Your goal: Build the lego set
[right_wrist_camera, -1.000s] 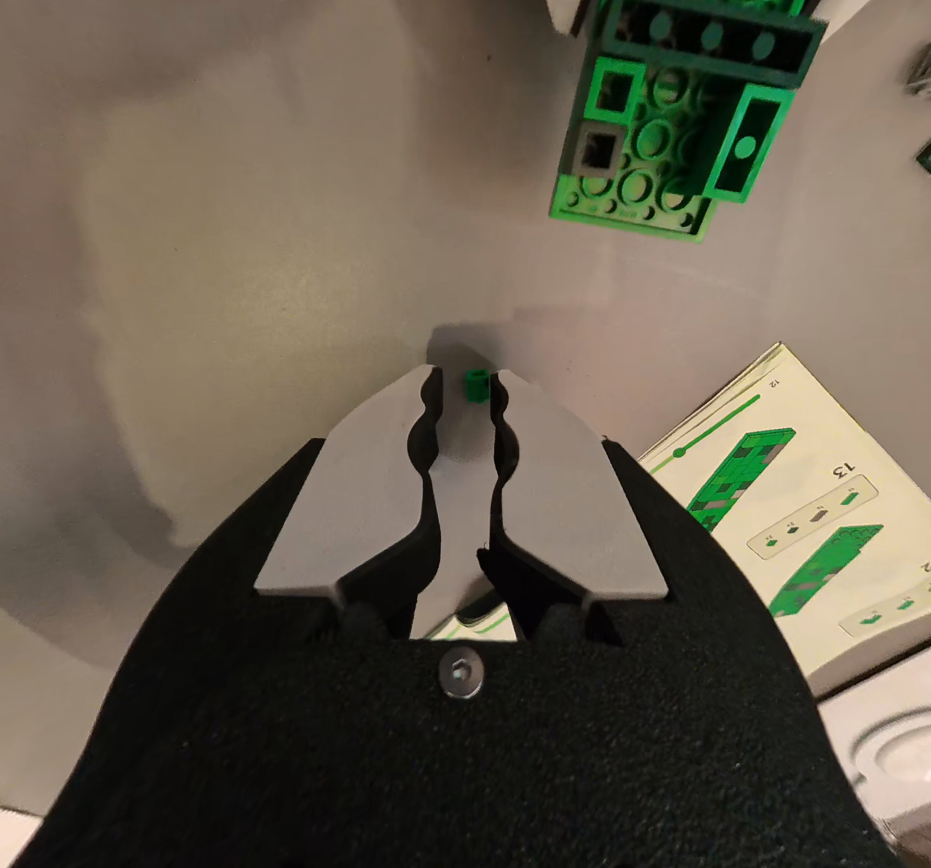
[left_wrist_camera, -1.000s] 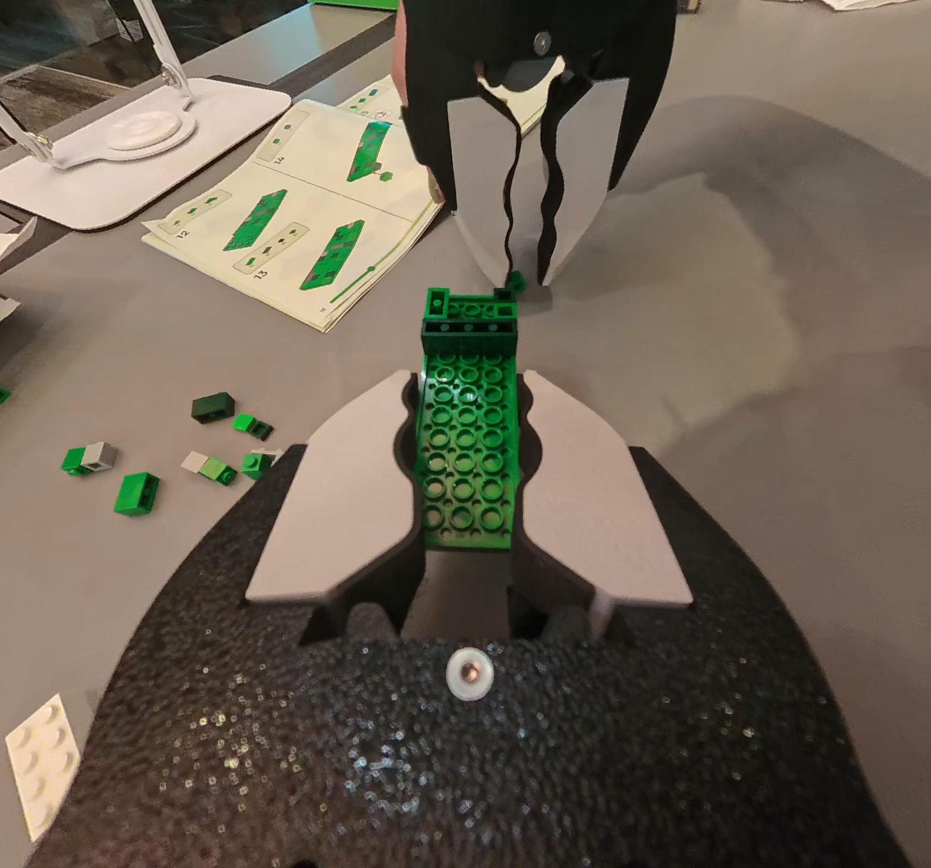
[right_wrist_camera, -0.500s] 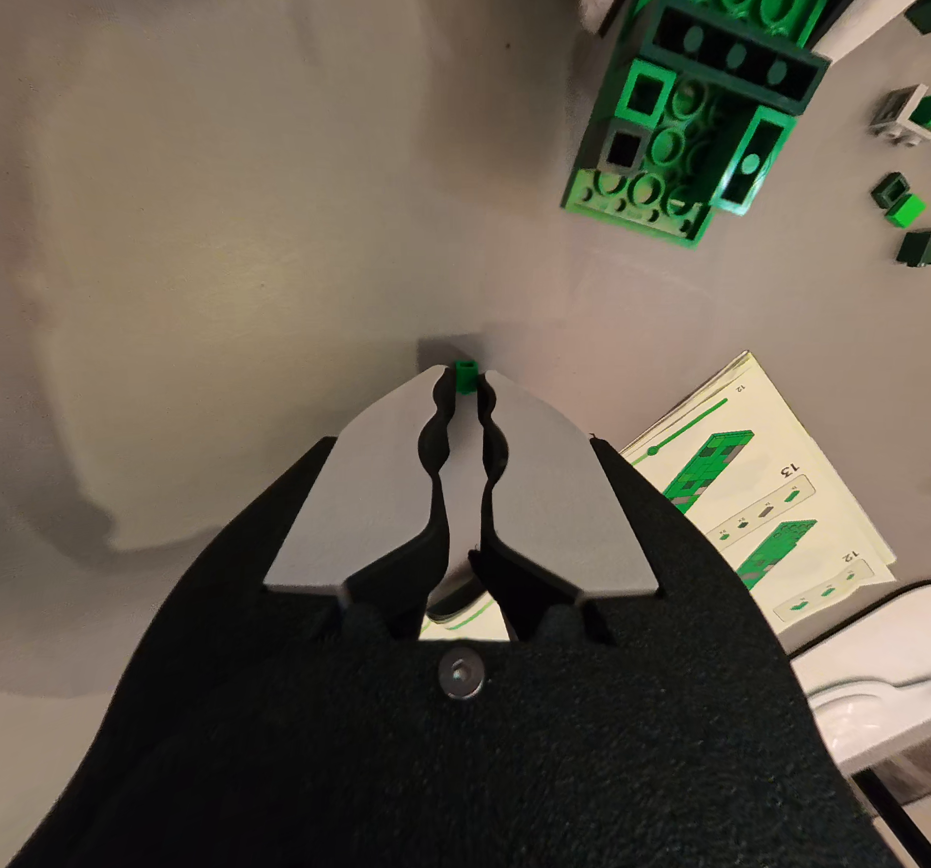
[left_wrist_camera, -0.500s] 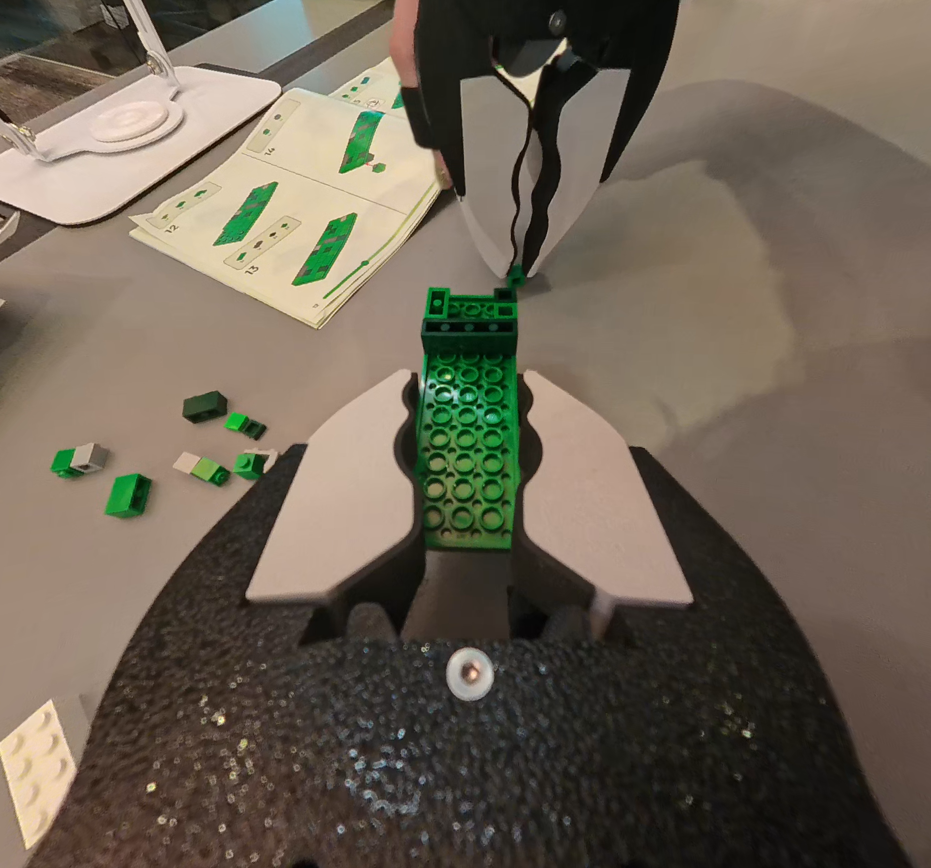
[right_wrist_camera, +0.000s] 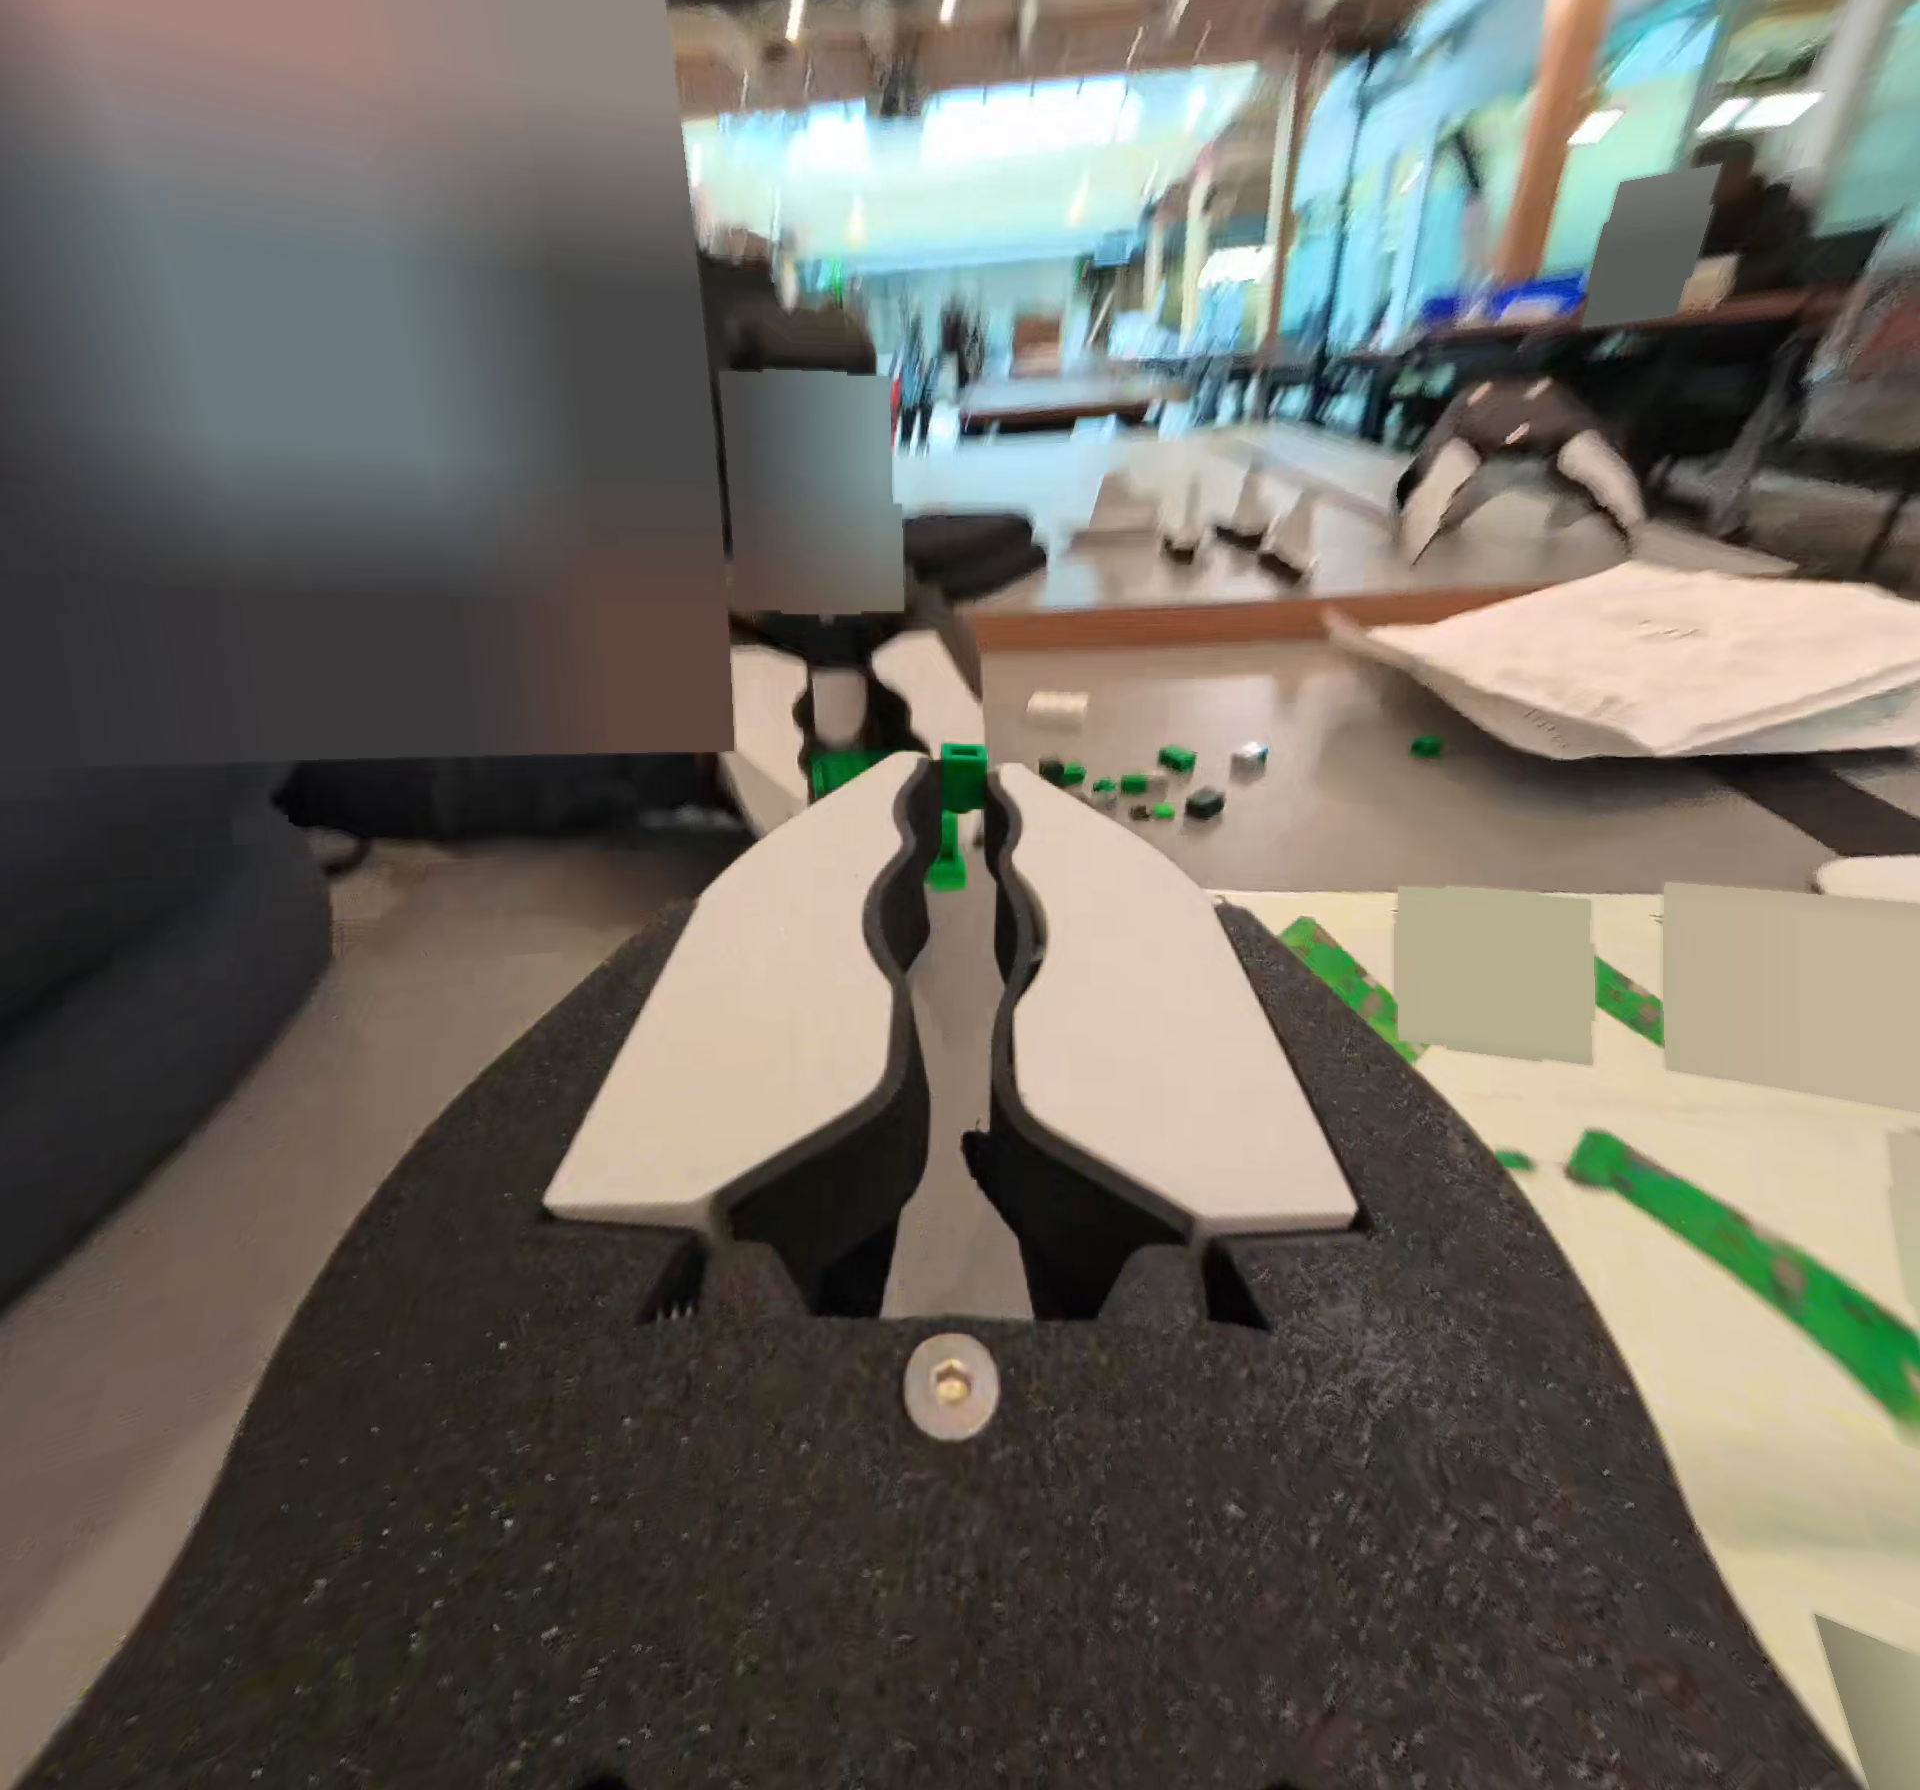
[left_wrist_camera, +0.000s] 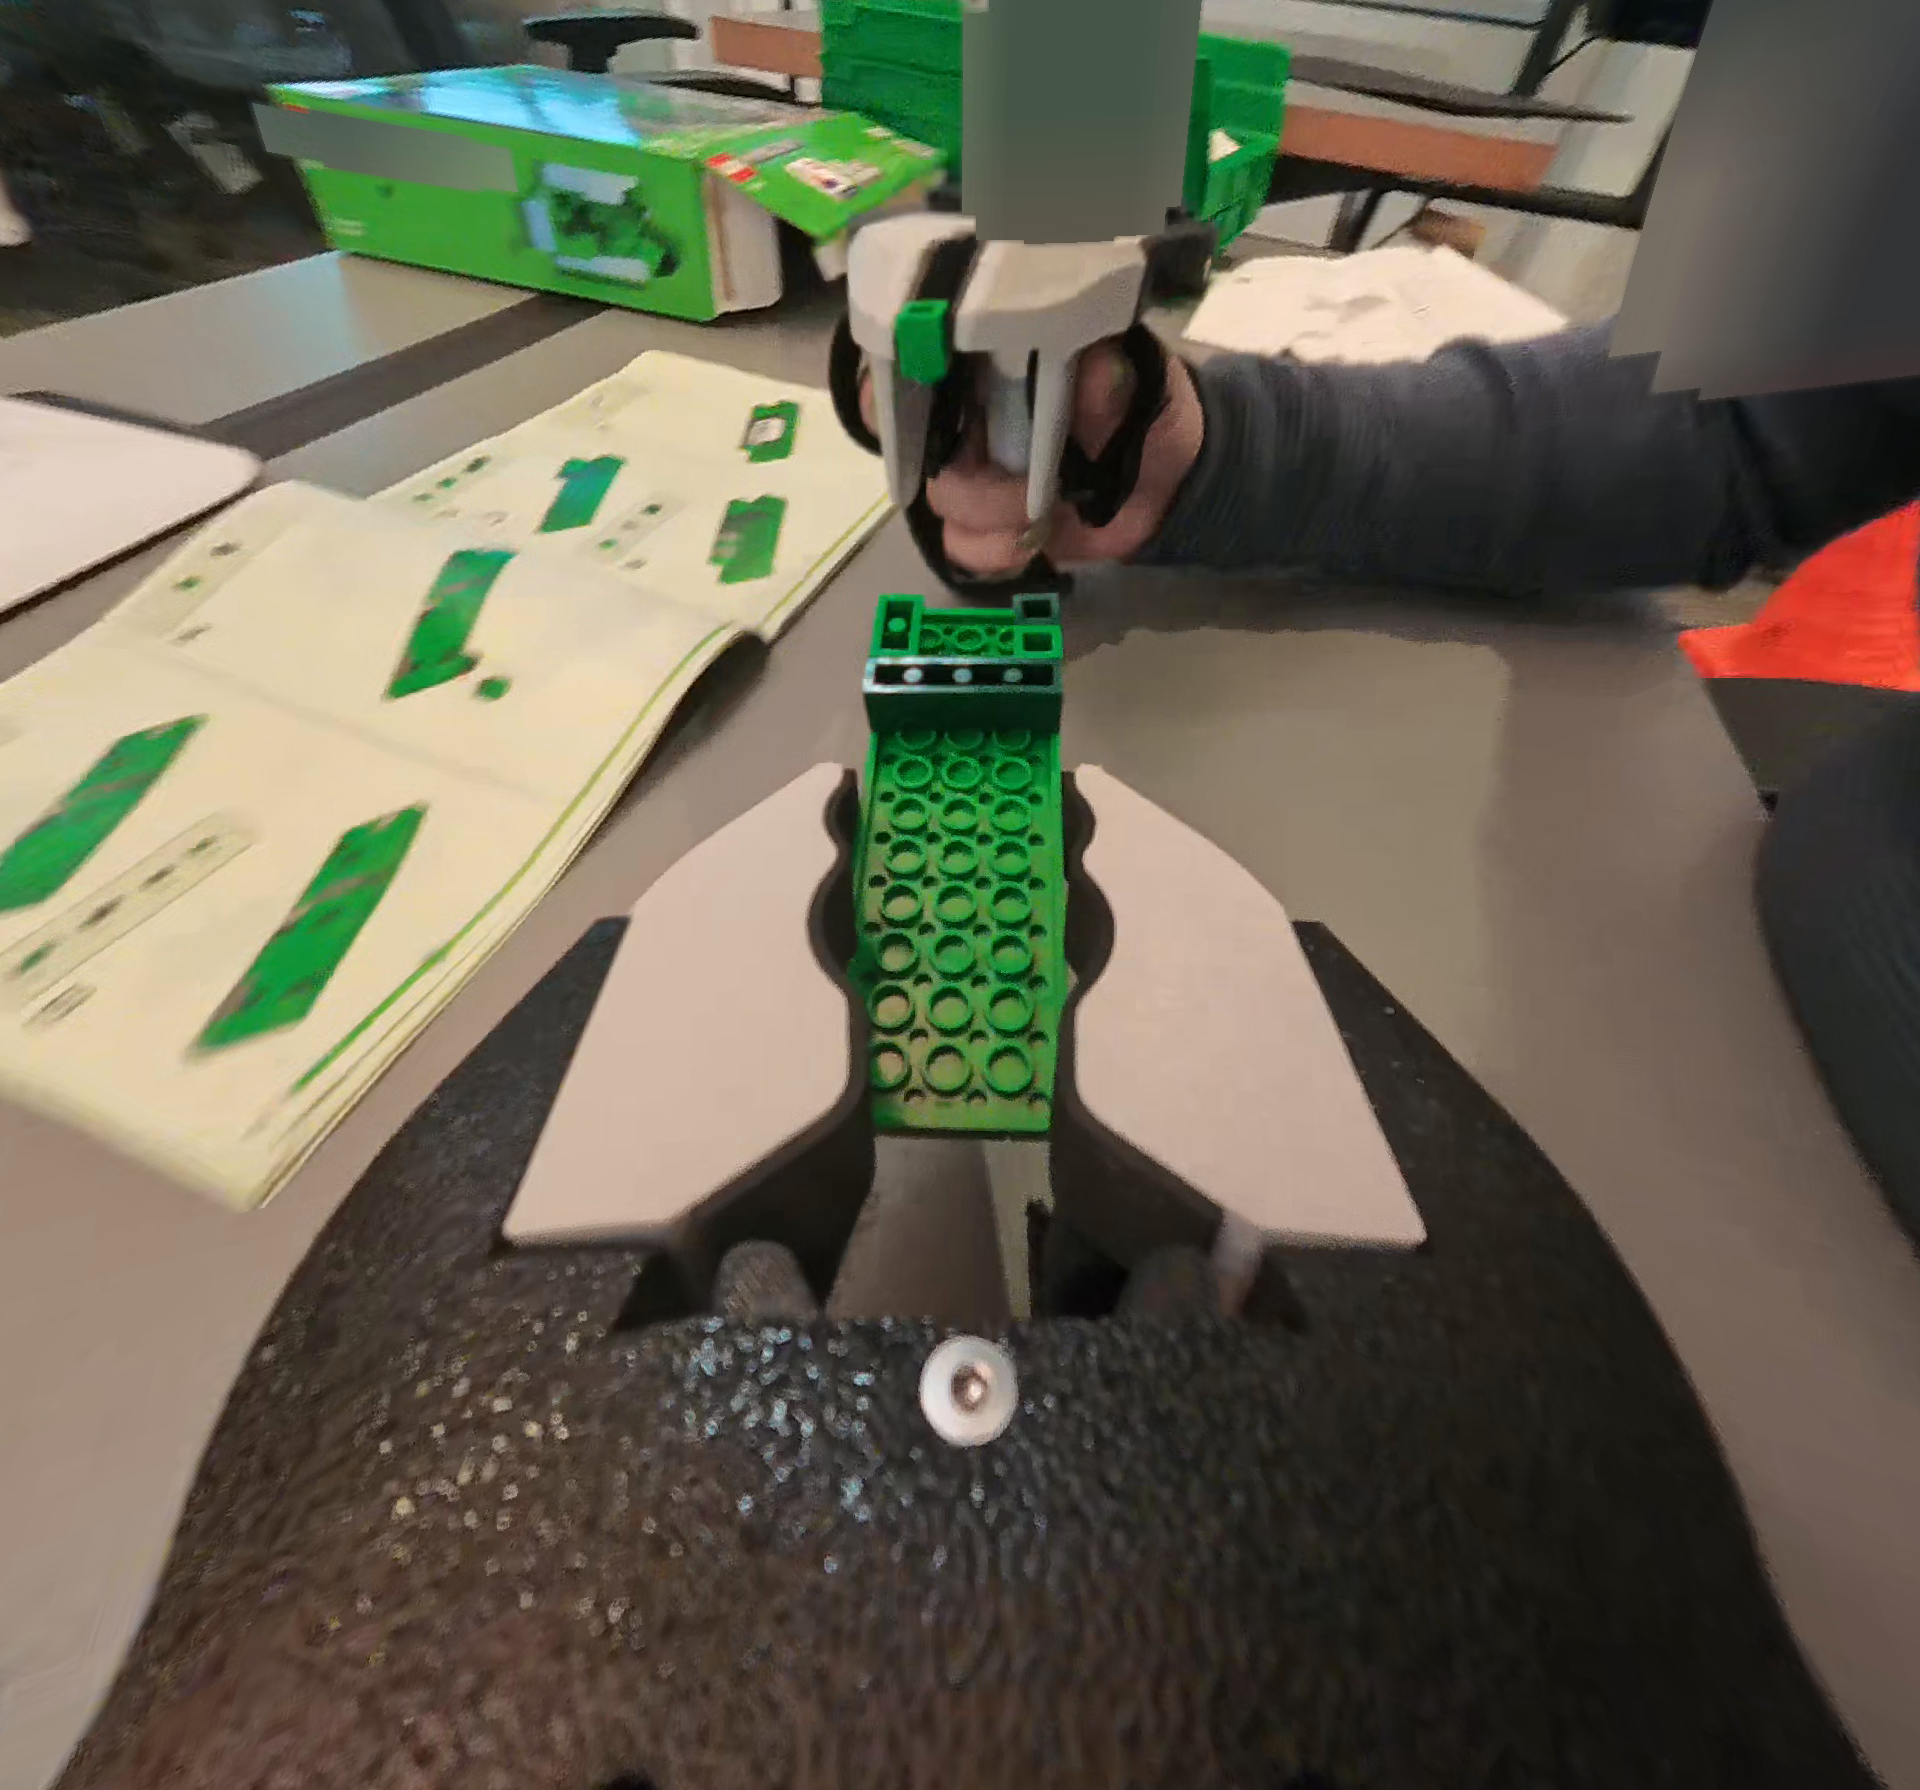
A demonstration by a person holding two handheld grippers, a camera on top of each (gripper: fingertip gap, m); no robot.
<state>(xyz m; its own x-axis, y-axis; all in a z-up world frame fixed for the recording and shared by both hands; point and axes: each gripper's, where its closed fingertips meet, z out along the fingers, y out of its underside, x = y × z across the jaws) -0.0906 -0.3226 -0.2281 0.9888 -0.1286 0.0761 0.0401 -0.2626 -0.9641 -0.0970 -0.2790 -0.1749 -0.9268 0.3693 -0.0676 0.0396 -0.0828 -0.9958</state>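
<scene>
My left gripper [left_wrist_camera: 961, 784] is shut on a long green studded plate [left_wrist_camera: 961, 930] and holds it over the grey table [left_wrist_camera: 1403, 805]. The plate's far end carries dark green and bright green bricks [left_wrist_camera: 966, 649]. My right gripper [left_wrist_camera: 930, 358] is raised beyond that end and faces the left gripper, with a person's hand [left_wrist_camera: 1039, 493] around its handle. It is shut on a small green brick [left_wrist_camera: 922, 343]. In the right wrist view the same brick [right_wrist_camera: 961, 761] sits pinched at the tips of my right gripper [right_wrist_camera: 958, 776]. The left gripper [right_wrist_camera: 831, 701] shows blurred behind it.
An open instruction booklet [left_wrist_camera: 364, 753] lies left of the plate. A green set box [left_wrist_camera: 540, 182] stands at the back. Several loose green and grey bricks [right_wrist_camera: 1143, 790] lie on the table. White papers [right_wrist_camera: 1662, 670] lie at the far side. A red-orange thing [left_wrist_camera: 1829, 618] is at the right edge.
My right gripper closed on the small green brick on the table, lifted it and swung from pointing down to level, facing the left gripper. The left gripper tilted up, still holding the plate.
</scene>
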